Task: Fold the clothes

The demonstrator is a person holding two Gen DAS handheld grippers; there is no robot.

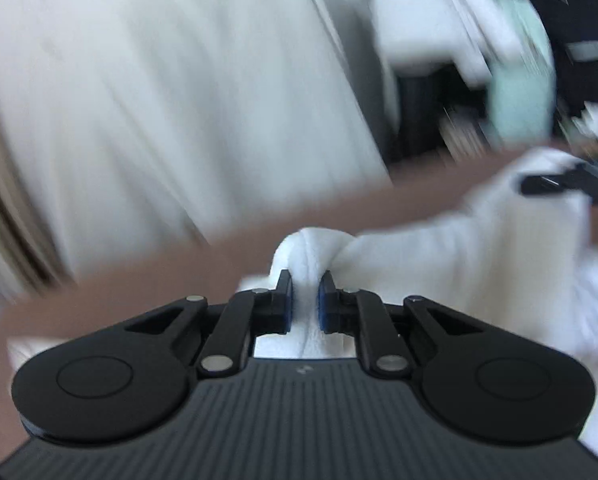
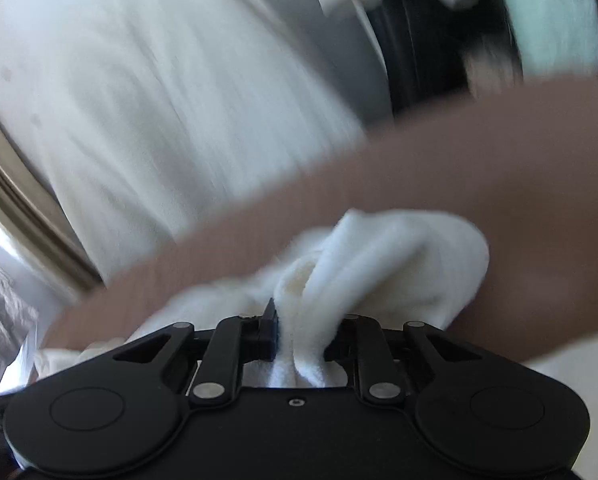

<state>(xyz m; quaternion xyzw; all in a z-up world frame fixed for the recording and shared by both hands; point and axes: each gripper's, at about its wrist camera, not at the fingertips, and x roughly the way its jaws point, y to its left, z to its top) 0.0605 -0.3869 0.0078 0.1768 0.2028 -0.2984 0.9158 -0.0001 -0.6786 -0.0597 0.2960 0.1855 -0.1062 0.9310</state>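
Both views blurring heavily. White curtain-like fabric [image 1: 159,100] hanging across the background, up and left of both tongs. Brown table surface [image 1: 119,292] running as a slanted band just beyond the fingertips in each view. White garment [image 1: 479,248] lying bunched on that surface, spreading from the left tongs out to the right, where the far end is reaching the right gripper [image 1: 567,182], showing dark at the right edge. Pale green patch [image 1: 523,92] sitting far up right, too blurred to name.

Left gripper [image 1: 305,300] sitting nearly closed, blue pads [image 1: 287,300] pinching a thin fold of the garment, cloth puffing up just ahead of the tips and trailing back under the jaws.

In the right wrist view the right tongs are closing narrow on a thicker rolled fold of the same white cloth, the bunch bulging ahead and to the right of the fingers, one fingertip [image 2: 270,320] showing, the other hiding behind cloth
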